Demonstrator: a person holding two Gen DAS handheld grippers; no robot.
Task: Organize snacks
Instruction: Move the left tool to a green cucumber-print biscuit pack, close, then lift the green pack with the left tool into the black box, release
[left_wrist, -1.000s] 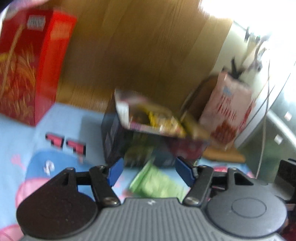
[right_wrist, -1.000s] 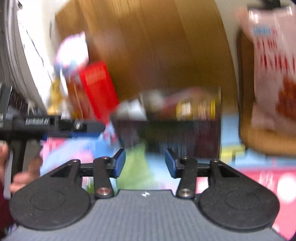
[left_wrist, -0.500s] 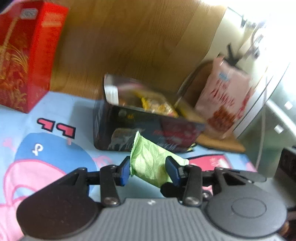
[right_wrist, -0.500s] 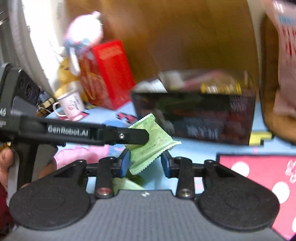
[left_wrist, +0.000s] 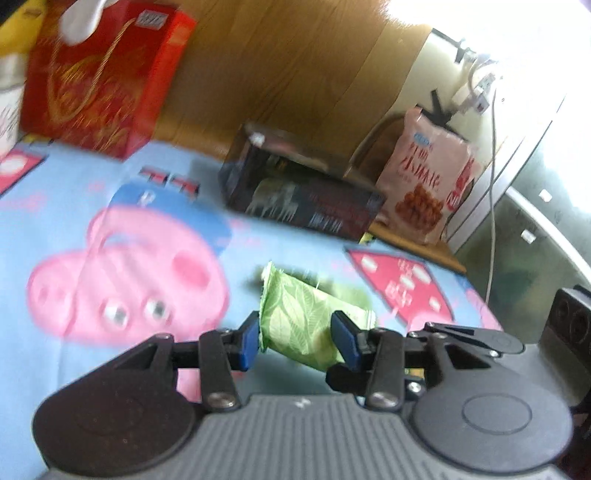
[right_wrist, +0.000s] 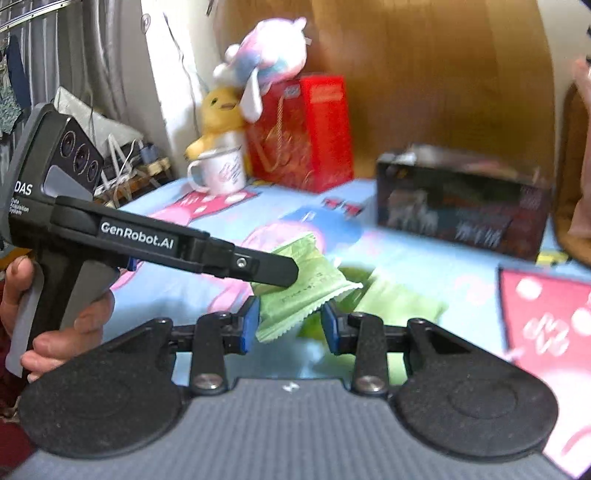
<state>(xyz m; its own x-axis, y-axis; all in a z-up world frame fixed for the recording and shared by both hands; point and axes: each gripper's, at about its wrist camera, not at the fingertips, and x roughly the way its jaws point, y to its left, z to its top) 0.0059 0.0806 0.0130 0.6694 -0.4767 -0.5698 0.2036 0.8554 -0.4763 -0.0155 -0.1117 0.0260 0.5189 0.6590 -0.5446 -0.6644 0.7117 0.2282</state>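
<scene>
The left gripper (left_wrist: 299, 341) is clamped on a green snack packet (left_wrist: 306, 321); the right gripper (right_wrist: 290, 325) pinches the packet's other end, above the cartoon cloth (left_wrist: 74, 206). Mid-carry, I judge; next, both must reach the dark box (left_wrist: 303, 192) near the cloth's far edge.

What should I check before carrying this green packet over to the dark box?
1. Left gripper shut on the green packet: ok, both fingers press its sides.
2. Right gripper holding that packet: cannot tell. The packet sits between its fingers, but contact at the crimped edge is unclear.
3. One gripper only on the packet: not ok. Both appear to be on it, so one should probably let go first.
4. Dark box in view with nothing in the way: ok.
5. Room in the box: cannot tell, its top is blurred.
6. Second green packet stowed: not ok, it lies on the cloth.
</scene>
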